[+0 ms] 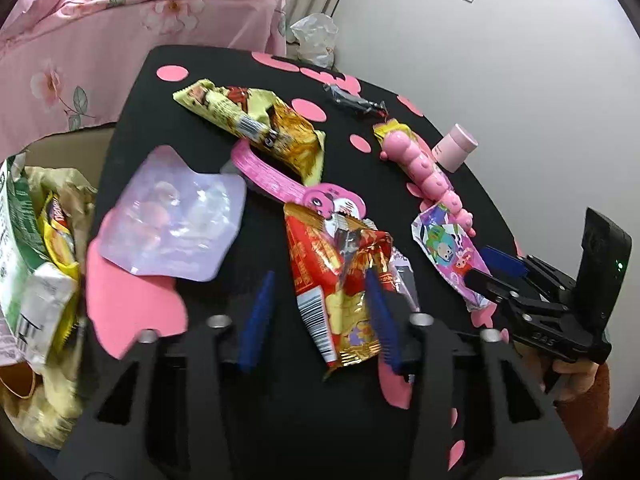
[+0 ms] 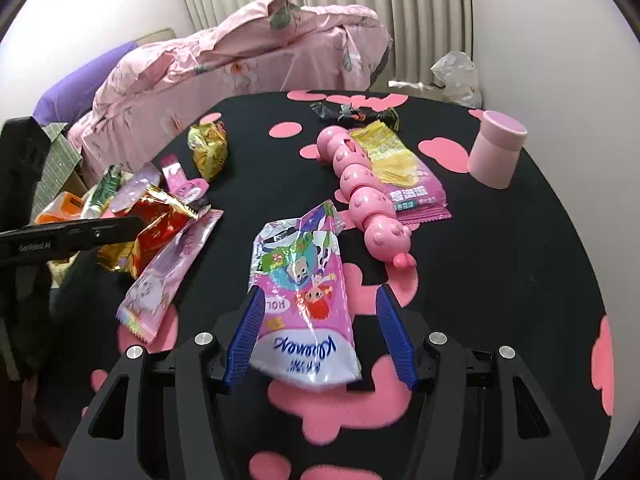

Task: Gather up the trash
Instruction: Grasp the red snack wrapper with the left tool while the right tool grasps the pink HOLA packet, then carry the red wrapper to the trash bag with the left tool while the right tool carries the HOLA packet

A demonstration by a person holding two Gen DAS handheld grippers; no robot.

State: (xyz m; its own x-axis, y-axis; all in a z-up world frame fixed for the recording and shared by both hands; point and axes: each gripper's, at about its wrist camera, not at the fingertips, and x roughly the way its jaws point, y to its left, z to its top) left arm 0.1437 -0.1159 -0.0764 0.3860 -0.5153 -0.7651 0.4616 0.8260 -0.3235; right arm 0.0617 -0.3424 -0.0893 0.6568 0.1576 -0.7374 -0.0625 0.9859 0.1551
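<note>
From my left camera the box of trash [image 1: 36, 264] was cut off at the frame's edge and blurred. My left gripper [image 2: 60, 236] hid part of the red wrapper [image 2: 160, 228]; its jaws were out of the right view.

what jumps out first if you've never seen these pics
The black table with pink spots, strewn with snack wrappers. A pink caterpillar toy lies across its middle, and a cartoon wrapper sits between the open fingers of the right tool. A full trash box stands at the table's left edge.

Crumpled wrappers [image 1: 340, 276] flat on table [image 2: 500, 240]
</note>
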